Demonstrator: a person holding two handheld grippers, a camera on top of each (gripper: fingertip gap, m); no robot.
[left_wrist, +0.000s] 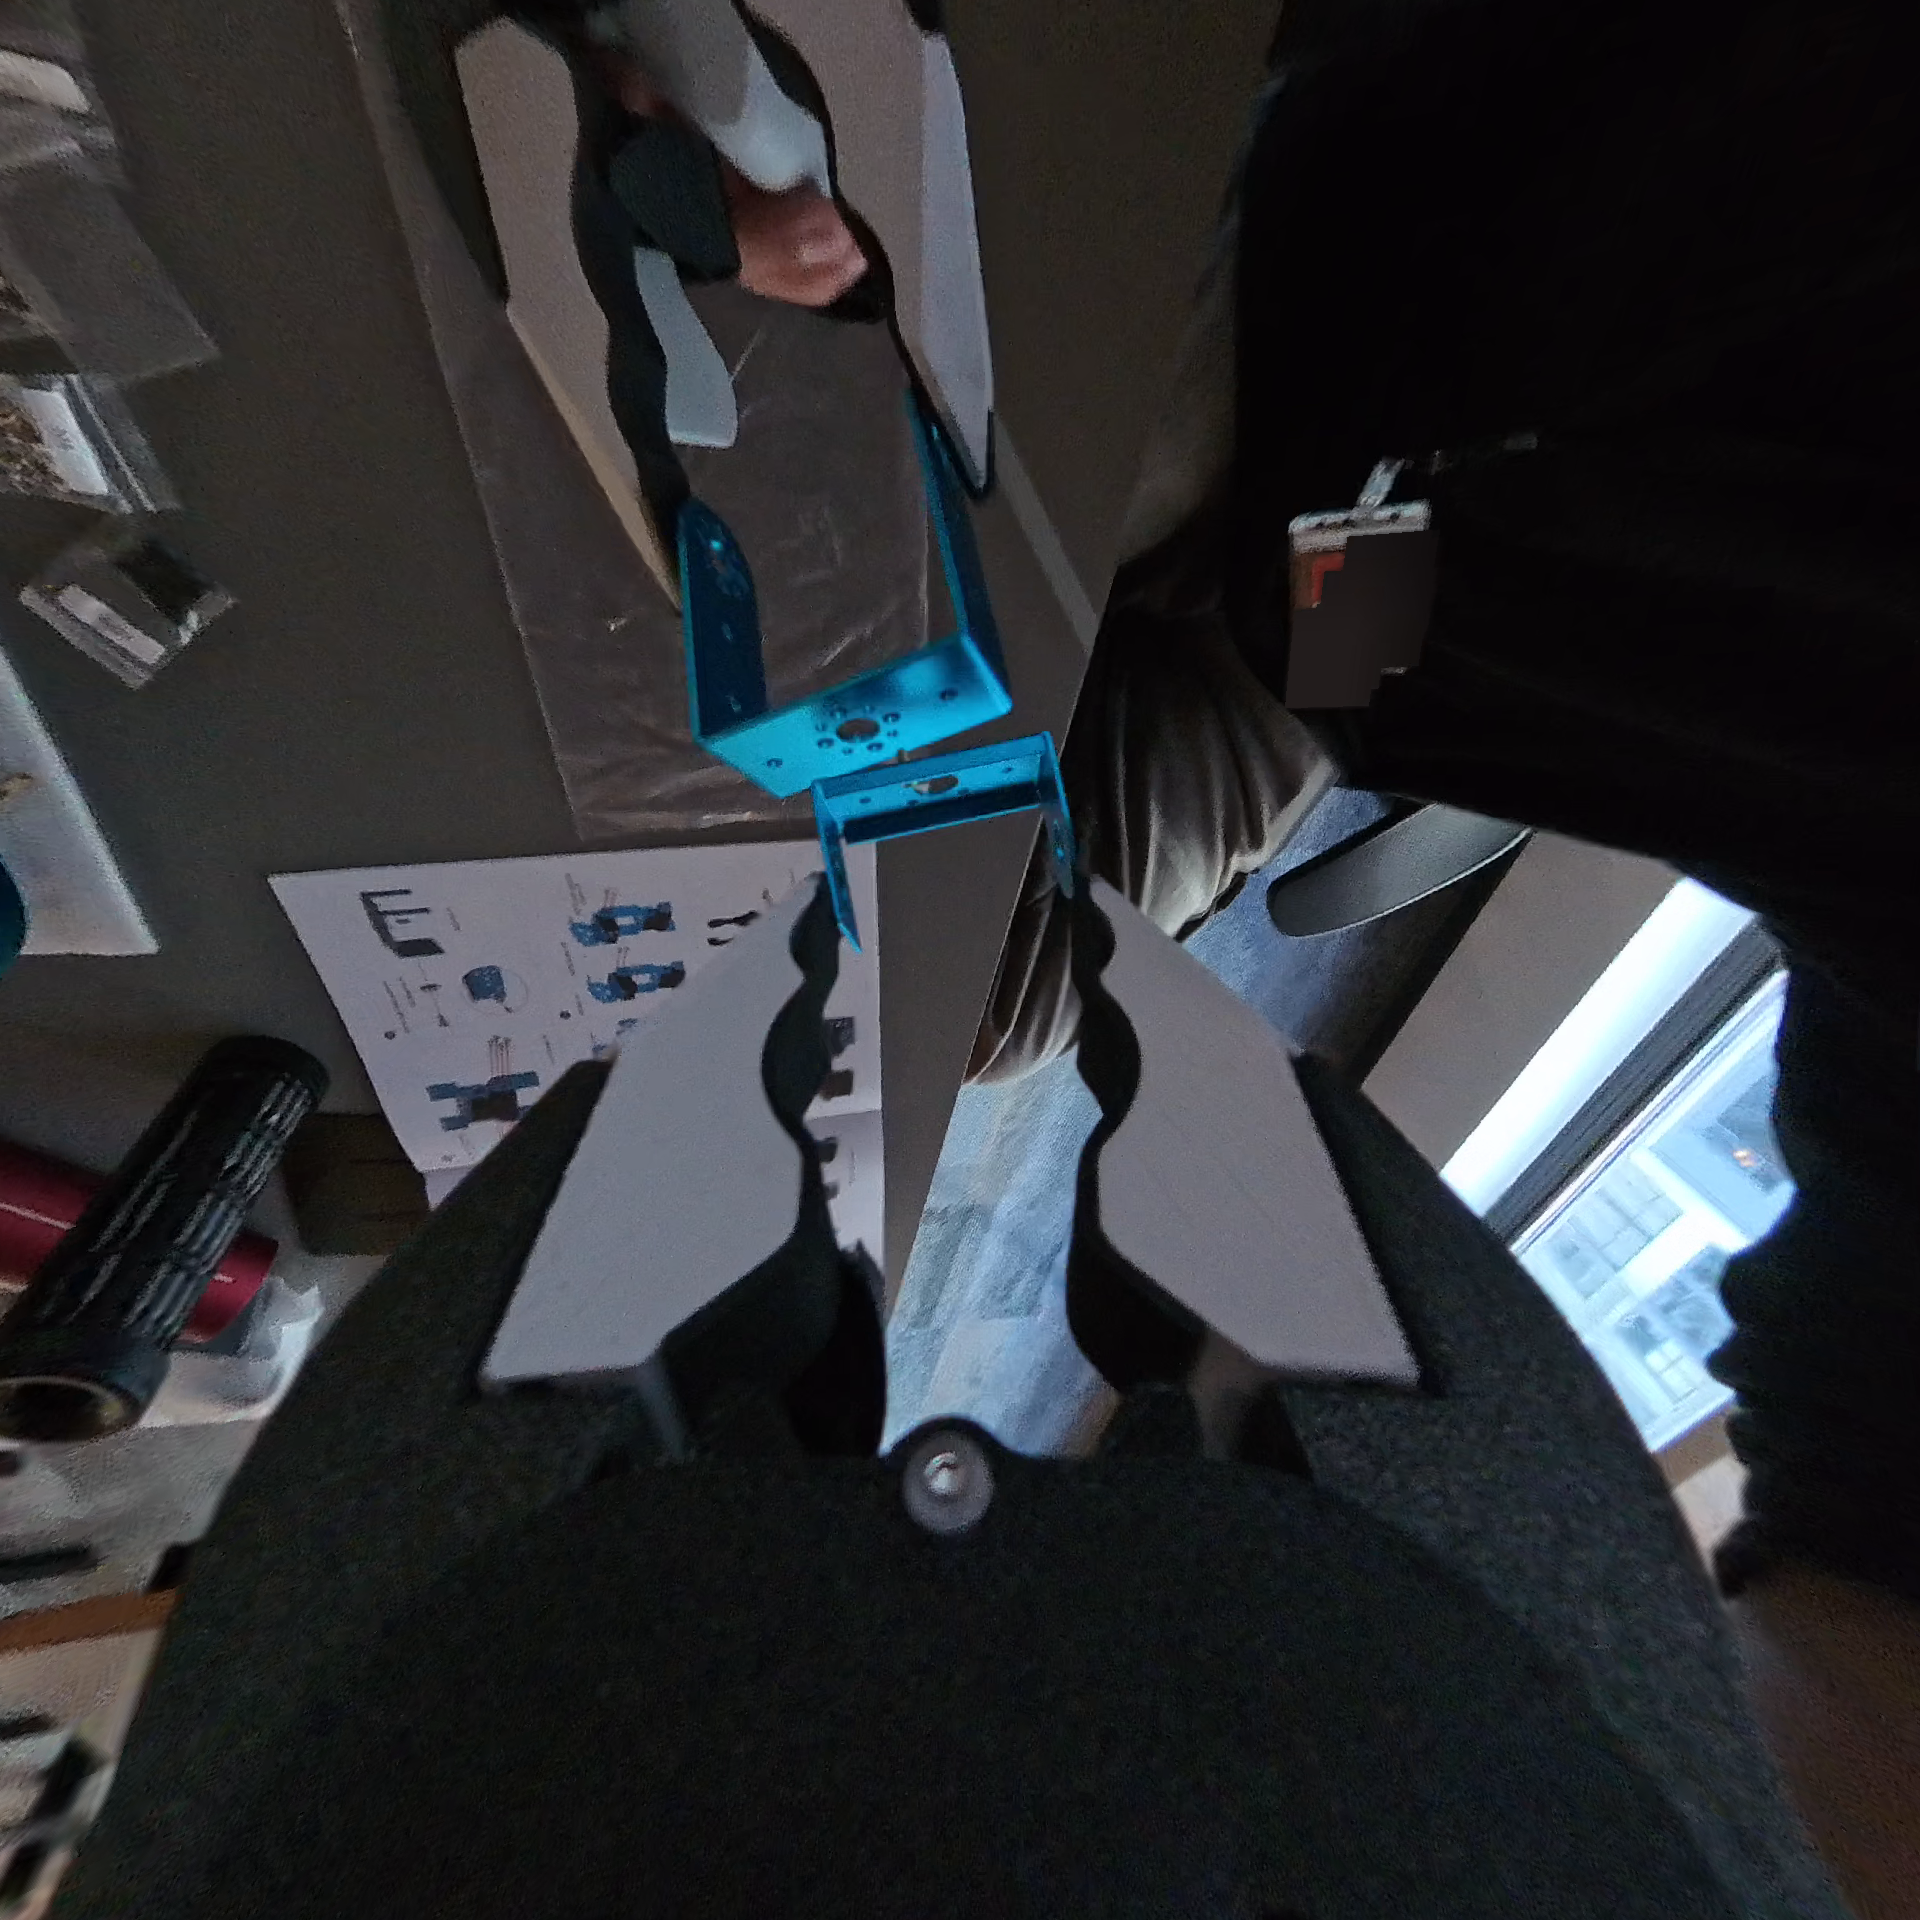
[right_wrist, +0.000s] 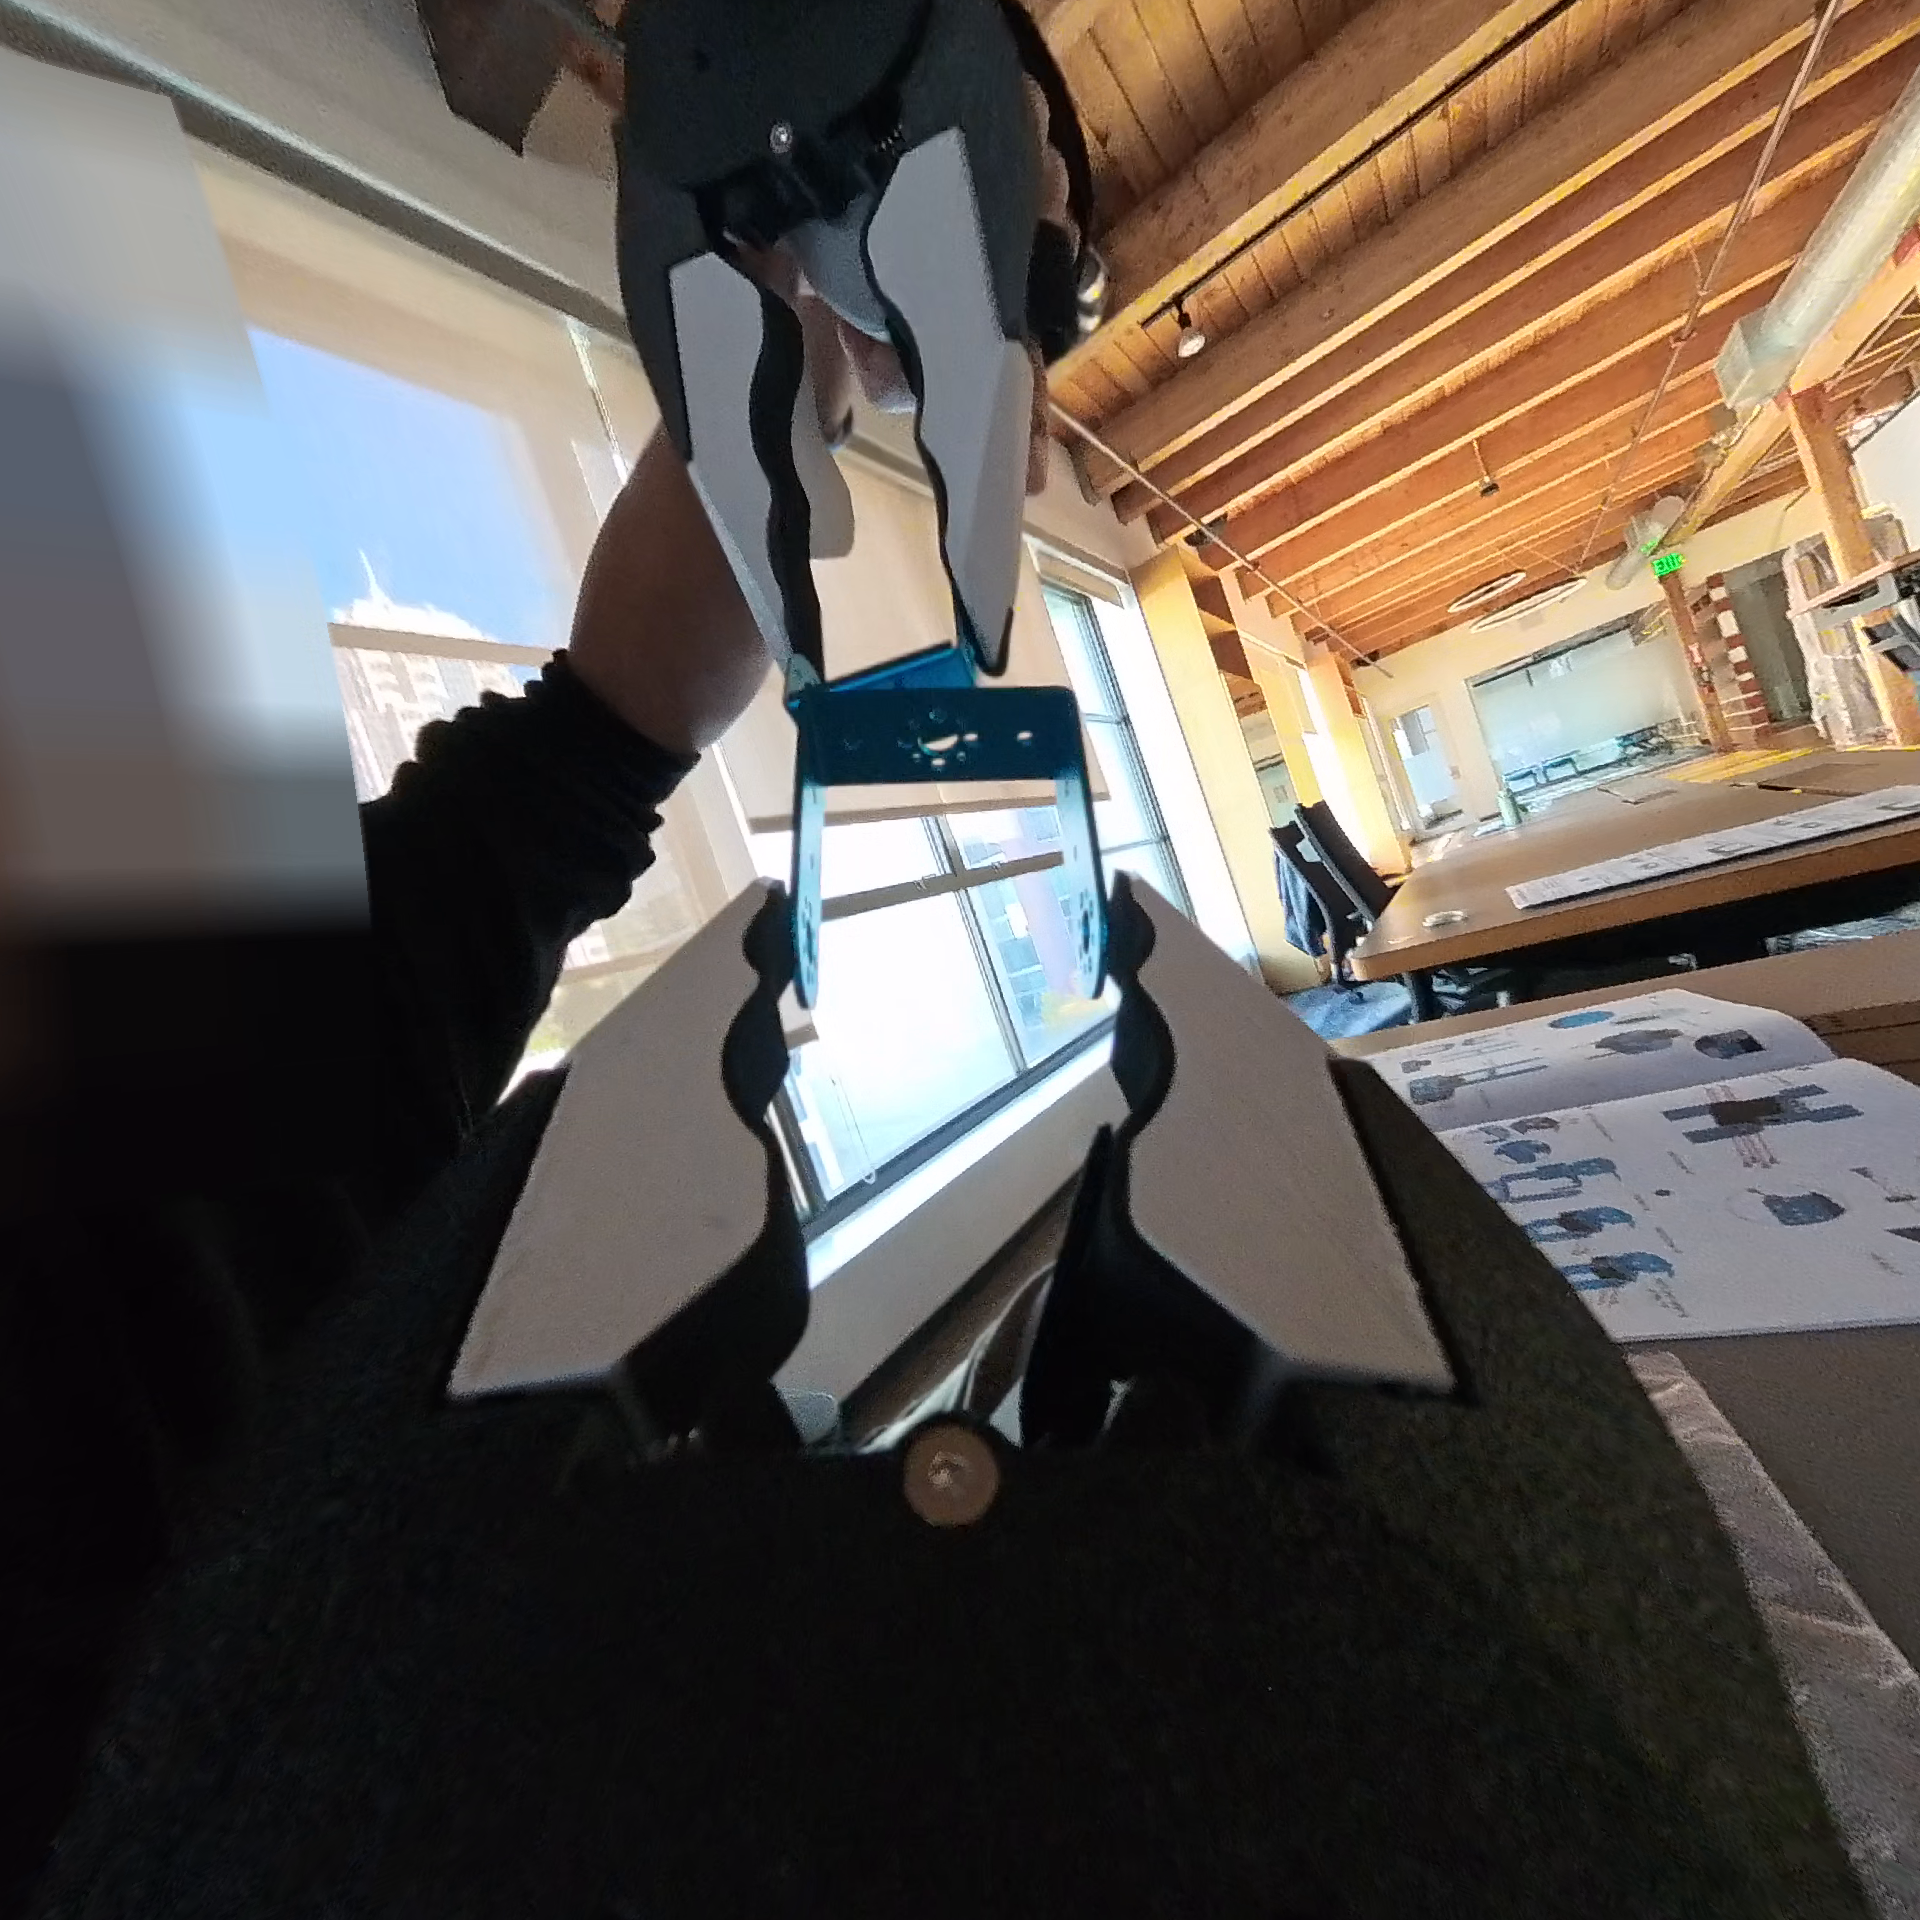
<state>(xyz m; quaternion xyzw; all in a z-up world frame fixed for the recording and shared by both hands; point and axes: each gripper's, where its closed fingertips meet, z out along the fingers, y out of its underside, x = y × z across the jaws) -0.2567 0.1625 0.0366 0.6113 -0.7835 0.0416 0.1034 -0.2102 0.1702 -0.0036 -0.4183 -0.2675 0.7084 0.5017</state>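
Observation:
My left gripper (left_wrist: 956, 894) is shut on a small blue metal U-bracket (left_wrist: 935, 805), its fingers pressing the two short legs from outside. My right gripper (right_wrist: 951, 899) is shut on a larger blue U-bracket (right_wrist: 935, 743), gripping its two long legs. Both are held in the air, and the two perforated bases face each other, nearly or just touching. The left wrist view shows the right gripper (left_wrist: 821, 488) with the large bracket (left_wrist: 852, 675) opposite. The right wrist view shows the left gripper (right_wrist: 894, 649) with the small bracket (right_wrist: 883, 681).
A printed instruction sheet (left_wrist: 520, 987) lies open on the grey table, also in the right wrist view (right_wrist: 1714, 1195). A black ribbed cylinder (left_wrist: 177, 1195) and clear plastic bags (left_wrist: 94, 332) lie to the left. A person in dark clothing (left_wrist: 1558, 312) is close by, with an arm (right_wrist: 623, 644) showing. Across from one pair of fingers to the other is roughly 7 cm.

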